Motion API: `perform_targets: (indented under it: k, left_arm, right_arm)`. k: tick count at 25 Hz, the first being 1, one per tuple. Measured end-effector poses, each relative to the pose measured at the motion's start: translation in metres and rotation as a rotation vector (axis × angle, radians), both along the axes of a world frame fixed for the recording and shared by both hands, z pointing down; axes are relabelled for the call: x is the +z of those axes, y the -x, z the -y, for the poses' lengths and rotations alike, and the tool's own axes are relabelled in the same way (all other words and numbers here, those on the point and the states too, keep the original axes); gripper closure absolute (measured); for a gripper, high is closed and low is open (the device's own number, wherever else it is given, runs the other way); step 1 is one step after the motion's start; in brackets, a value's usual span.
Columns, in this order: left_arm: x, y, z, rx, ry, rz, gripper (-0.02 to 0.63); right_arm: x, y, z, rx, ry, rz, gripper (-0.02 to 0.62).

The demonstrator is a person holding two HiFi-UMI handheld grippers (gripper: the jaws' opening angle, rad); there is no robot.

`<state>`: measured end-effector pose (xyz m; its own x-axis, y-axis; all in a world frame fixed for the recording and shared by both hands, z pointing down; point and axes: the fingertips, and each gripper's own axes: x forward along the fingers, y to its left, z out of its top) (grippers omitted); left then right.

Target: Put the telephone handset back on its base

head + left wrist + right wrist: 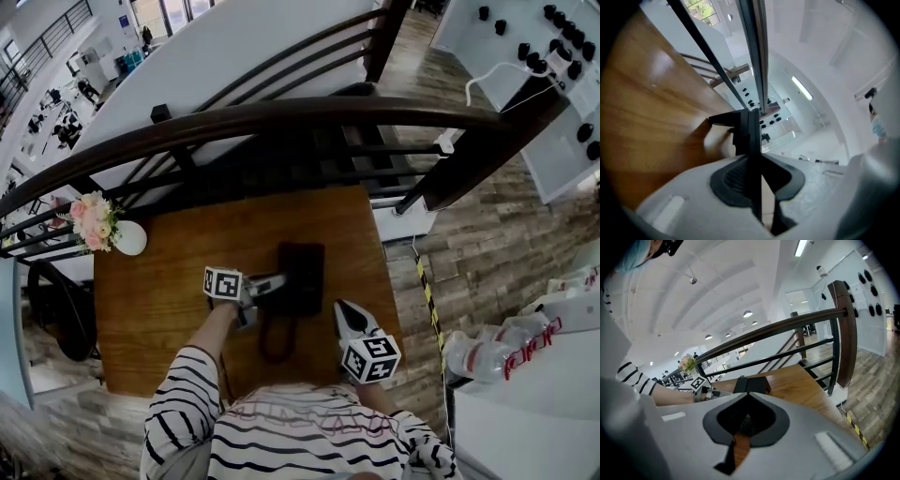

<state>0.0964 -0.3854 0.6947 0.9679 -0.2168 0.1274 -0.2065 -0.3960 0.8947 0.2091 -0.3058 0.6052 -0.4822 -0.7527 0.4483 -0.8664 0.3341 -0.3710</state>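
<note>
A black telephone base (pixel 309 272) sits mid-table on the wooden table (pixel 150 300). My left gripper (pixel 278 280) reaches in from the left and is shut on the black handset (pixel 746 133), which I see edge-on between its pads at the base's left side. Whether the handset rests in its cradle I cannot tell. The dark cord (pixel 277 339) loops toward me from the phone. My right gripper (pixel 341 307) hovers just right of the phone, pointing away from me, jaws shut and holding nothing. In the right gripper view the phone (pixel 751 384) lies just beyond that gripper's (pixel 747 393) tips.
A white vase of pink flowers (pixel 112 230) stands at the table's far left corner. A dark curved railing (pixel 281 117) runs behind the table. Water bottles (pixel 487 356) lie on a white surface to the right. A person's striped sleeve (pixel 183 403) shows at the near edge.
</note>
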Motion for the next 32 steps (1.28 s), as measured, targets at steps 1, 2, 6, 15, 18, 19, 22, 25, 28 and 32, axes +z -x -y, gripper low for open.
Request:
perform_targets:
  k: [1, 2, 6, 15, 18, 19, 22, 25, 28, 32]
  left_arm:
    - [0.001, -0.001, 0.000, 0.001, 0.003, 0.000, 0.537]
    - [0.002, -0.001, 0.000, 0.002, 0.007, -0.001, 0.537]
    - [0.004, 0.001, 0.001, 0.008, 0.019, -0.014, 0.537]
    - [0.013, 0.003, 0.006, -0.018, 0.031, 0.013, 0.526]
    - [0.011, 0.004, 0.006, -0.019, 0.018, 0.027, 0.525]
    - [0.011, 0.005, 0.006, -0.019, 0.015, 0.033, 0.525]
    - [0.014, 0.008, 0.006, -0.029, 0.014, 0.062, 0.490]
    - [0.015, 0.010, 0.007, -0.040, 0.010, 0.092, 0.476]
    - [0.010, 0.013, 0.007, -0.057, -0.011, 0.111, 0.476]
    - [-0.012, 0.017, 0.006, -0.107, -0.050, 0.060, 0.474]
  right_arm:
    - [0.000, 0.000, 0.000, -0.001, 0.002, 0.000, 0.595]
    - [0.001, 0.000, 0.001, -0.001, 0.003, 0.000, 0.595]
    - [0.002, 0.002, 0.004, -0.002, 0.006, 0.000, 0.595]
    - [0.006, 0.004, 0.006, -0.011, 0.011, 0.008, 0.595]
    - [0.005, 0.005, 0.005, -0.010, 0.012, 0.010, 0.595]
    - [0.005, 0.005, 0.005, -0.008, 0.012, 0.012, 0.595]
    - [0.004, 0.003, 0.005, 0.001, 0.010, 0.017, 0.595]
    - [0.002, 0.001, 0.005, 0.004, 0.006, 0.016, 0.595]
    - [0.001, 0.002, 0.004, 0.006, 0.002, 0.017, 0.595]
    - [-0.002, 0.002, 0.001, 0.010, -0.003, 0.018, 0.595]
